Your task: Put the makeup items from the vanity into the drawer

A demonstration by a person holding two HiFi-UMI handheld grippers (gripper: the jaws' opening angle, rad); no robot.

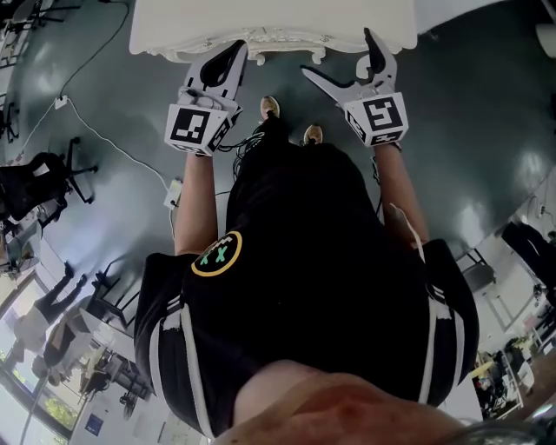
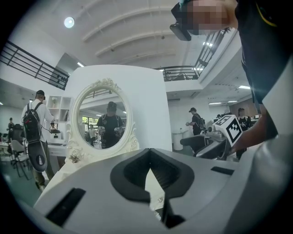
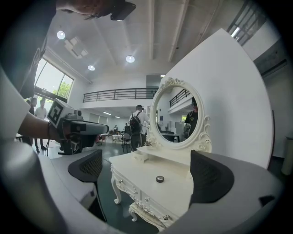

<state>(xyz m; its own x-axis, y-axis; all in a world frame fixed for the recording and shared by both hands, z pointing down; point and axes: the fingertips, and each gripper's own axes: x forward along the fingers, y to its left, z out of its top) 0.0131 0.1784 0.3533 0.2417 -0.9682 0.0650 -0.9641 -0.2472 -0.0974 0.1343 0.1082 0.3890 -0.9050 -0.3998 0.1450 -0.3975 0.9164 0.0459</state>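
Note:
The white vanity stands just ahead of both grippers; in the right gripper view its tabletop carries one small round dark makeup item. Its drawers with small knobs look closed. My left gripper hangs before the vanity's front edge with its jaws together and nothing between them; in its own view the left gripper points at the oval mirror. My right gripper is open and empty, and its view frames the makeup item between the right gripper pads.
The person's feet stand on the dark floor in front of the vanity. A white cable runs over the floor at left, near an office chair. People stand farther back in the hall.

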